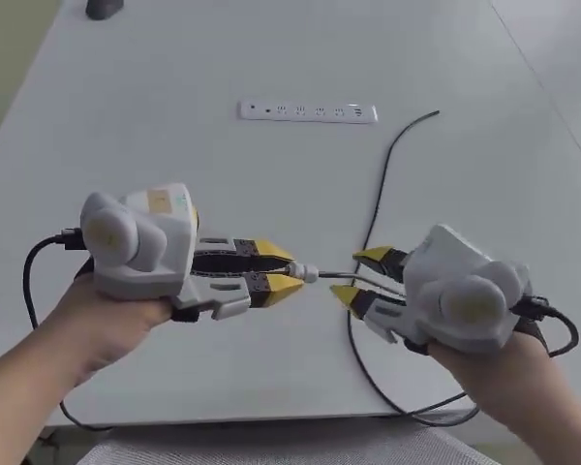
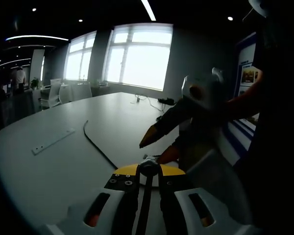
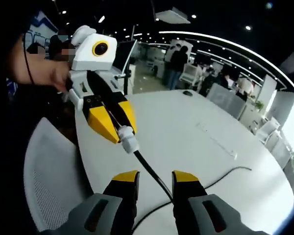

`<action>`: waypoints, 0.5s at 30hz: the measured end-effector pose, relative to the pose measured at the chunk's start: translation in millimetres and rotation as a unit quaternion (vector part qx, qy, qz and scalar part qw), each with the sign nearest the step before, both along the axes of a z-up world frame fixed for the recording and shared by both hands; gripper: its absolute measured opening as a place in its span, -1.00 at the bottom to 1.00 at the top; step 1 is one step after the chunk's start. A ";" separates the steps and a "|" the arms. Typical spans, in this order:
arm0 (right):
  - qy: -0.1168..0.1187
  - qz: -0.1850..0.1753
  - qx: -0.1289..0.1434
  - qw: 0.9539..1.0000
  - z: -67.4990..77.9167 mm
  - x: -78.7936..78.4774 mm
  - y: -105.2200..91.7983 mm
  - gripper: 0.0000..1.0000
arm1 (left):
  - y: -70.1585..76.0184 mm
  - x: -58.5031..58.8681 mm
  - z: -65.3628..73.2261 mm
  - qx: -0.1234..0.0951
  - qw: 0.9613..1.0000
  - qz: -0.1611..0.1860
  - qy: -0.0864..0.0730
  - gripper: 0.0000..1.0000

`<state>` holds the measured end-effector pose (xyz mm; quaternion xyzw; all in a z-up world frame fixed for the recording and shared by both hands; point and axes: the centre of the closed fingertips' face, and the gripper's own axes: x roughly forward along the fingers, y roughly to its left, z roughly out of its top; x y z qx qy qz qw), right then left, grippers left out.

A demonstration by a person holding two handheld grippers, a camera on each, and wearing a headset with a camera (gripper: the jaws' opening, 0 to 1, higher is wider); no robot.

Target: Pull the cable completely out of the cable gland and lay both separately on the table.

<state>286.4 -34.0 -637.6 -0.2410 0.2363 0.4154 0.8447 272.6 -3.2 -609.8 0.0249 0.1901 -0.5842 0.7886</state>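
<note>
Power strip [image 1: 308, 111] at 12 o'clock, far back on the surface [image 1: 174, 145]. Cable [image 1: 376, 203] runs from 1 to 5 o'clock. Cable gland [image 1: 307, 274] at centre — left hand-held gripper [image 1: 296, 270] at its 9, right hand-held gripper [image 1: 346, 272] at its 3.

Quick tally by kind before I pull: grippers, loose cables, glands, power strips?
Grippers: 2, left gripper and right gripper
Cable: 1
Cable gland: 1
Power strip: 1
Total: 5

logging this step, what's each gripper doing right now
Left gripper: shut on the cable gland.
Right gripper: open, cable running between its jaws, not gripped.
</note>
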 end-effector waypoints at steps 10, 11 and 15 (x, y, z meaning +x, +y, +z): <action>-0.042 0.056 -0.045 0.997 4.4 -11.0 19.9 -0.77 | -0.8 -2.7 1.5 -0.002 1.000 0.000 0.001 -0.70; -0.045 0.057 -0.047 0.996 5.1 -11.0 20.3 -0.78 | -0.9 -3.0 1.6 -0.001 1.000 0.000 0.000 -0.70; -0.052 0.062 -0.052 0.995 6.5 -10.9 20.8 -0.87 | -1.8 -4.3 2.2 -0.001 1.000 -0.001 0.000 -0.70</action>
